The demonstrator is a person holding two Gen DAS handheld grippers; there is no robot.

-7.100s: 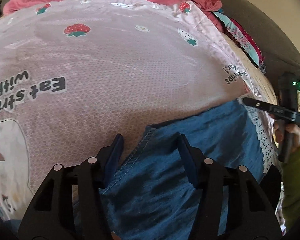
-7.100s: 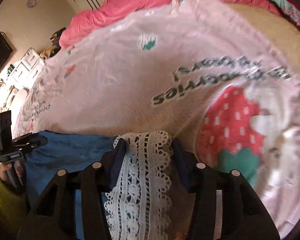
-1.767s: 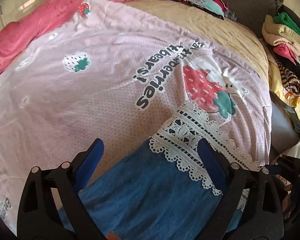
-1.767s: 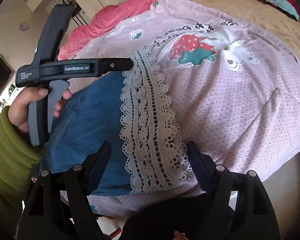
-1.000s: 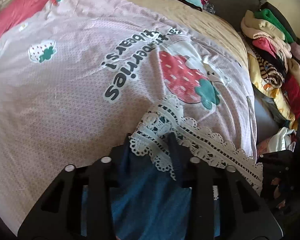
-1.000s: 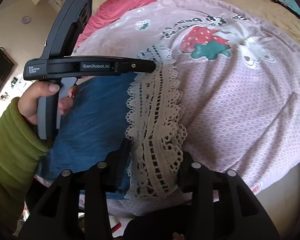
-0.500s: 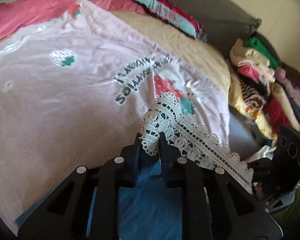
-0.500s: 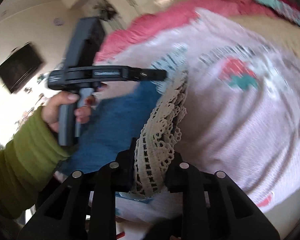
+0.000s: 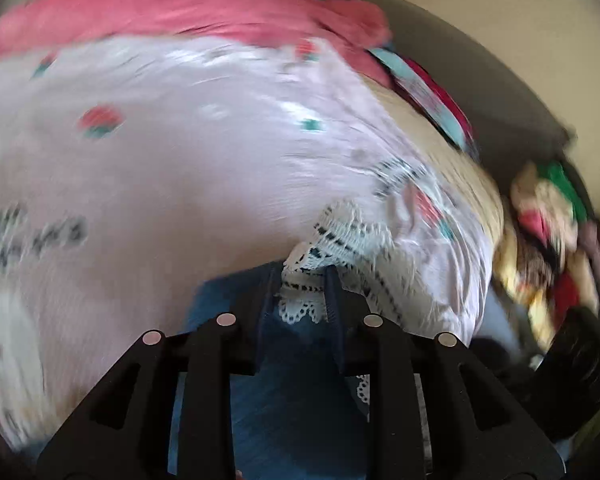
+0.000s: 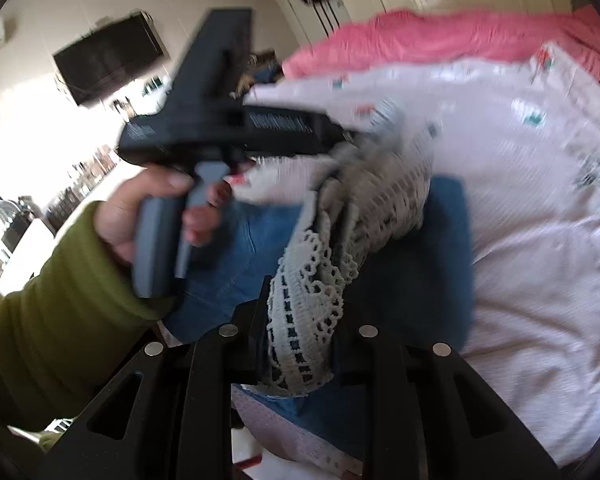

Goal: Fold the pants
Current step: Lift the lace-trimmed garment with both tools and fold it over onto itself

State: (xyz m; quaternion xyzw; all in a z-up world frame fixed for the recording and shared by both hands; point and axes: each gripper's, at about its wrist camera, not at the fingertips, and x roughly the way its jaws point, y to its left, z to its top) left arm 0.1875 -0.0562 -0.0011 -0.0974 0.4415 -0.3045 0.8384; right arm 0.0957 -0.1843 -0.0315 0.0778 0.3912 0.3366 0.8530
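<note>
L gripper [image 9: 302, 284] nipped lace hem [image 9: 340, 236], jaws just eased | R gripper [image 10: 300, 320] clamped lace, centre frame | pants [image 10: 444, 248] on pink quilt [image 10: 540, 200] | soft, light, lace snag-prone; grip hem corners

Your blue denim pants [image 10: 444, 248] with the white lace hem trim [image 10: 304, 312] lie partly lifted off the pink strawberry-print bed cover. The lace bunches between the fingers in both wrist views, rising in a gathered fold, while blue denim spreads flat just beyond and beneath them.
</note>
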